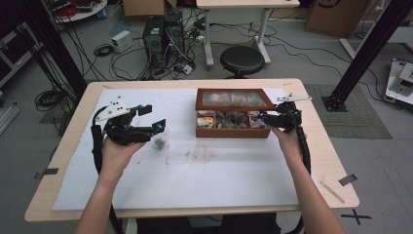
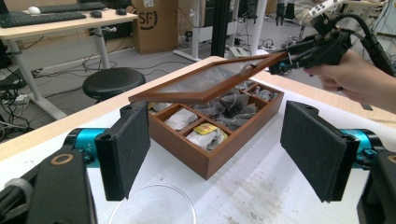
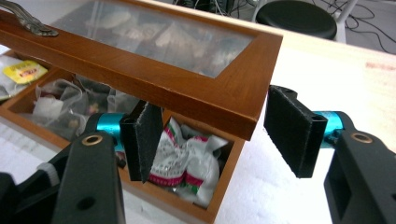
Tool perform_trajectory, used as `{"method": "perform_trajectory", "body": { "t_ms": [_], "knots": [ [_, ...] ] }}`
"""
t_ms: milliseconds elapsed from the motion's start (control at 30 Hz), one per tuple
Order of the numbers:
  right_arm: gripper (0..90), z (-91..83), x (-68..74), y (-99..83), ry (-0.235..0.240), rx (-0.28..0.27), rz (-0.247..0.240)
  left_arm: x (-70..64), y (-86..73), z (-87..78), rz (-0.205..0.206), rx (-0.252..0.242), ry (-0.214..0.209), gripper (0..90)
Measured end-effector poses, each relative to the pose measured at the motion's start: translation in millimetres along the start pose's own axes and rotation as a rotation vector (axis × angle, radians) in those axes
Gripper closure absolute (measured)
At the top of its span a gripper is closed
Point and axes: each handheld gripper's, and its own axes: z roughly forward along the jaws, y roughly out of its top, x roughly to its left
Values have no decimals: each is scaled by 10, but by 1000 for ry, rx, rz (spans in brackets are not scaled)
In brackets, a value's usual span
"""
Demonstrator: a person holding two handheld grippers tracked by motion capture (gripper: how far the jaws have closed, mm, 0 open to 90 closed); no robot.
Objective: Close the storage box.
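Jaws apart on both: right gripper [image 3: 212,135] props the glass-paned lid [image 3: 154,46] of the brown wooden tea box [image 1: 233,126] far right, half raised; left gripper [image 2: 219,154] waits, sachets untouched.

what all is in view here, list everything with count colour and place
wooden box: 1, brown, far right of the sheet
lid: 1, brown frame with a clear pane, half raised over the box
tea bags: several, white and yellow, in the compartments
plastic cup: 1, clear, below the left jaws
sheet: 1, white, covering the table
stool: 1, black, beyond the table
left gripper: 1, black, open, left of the box
right gripper: 1, black, open, at the lid's right corner
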Motion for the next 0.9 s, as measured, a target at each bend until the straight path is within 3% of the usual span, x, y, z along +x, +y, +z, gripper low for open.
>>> {"method": "perform_trajectory", "body": {
  "t_ms": [367,900],
  "knots": [
    [387,81,47,-251,14,23,18,5,-26,20,-4,6,2,242],
    [390,101,105,-381,19,59,3,-2,-19,22,-3,4,-1,242]
  ]
}}
